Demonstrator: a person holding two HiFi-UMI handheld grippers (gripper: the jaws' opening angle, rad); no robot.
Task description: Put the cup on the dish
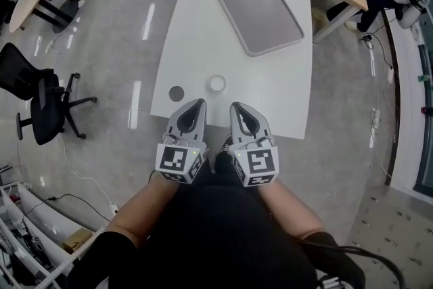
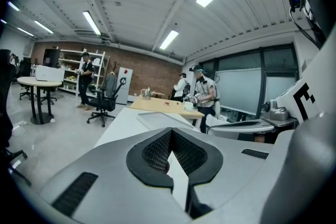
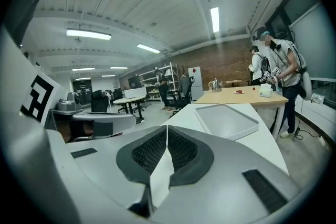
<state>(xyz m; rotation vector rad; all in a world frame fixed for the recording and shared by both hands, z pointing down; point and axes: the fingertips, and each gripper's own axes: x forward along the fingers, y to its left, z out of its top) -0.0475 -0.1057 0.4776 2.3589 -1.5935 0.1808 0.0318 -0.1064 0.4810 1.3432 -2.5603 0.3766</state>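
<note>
The left gripper [image 1: 196,107] is held with its jaws brought together and nothing between them; in the left gripper view the dark ribbed pads [image 2: 155,152] are seen meeting at the tip. The right gripper [image 1: 237,108] is held just beside it, likewise closed and empty. Both tips are seen at the near edge of the white desk [image 1: 284,91]. The small white round cup [image 1: 216,83] is found upright on the desk just ahead of the two grippers, between their tips and apart from both. The small dark grey round dish [image 1: 176,93] is seen ahead of the left gripper and slightly to its left, near the cup but not touching it. The grey rectangular tray [image 1: 257,12] is set well ahead of the right gripper.
</note>
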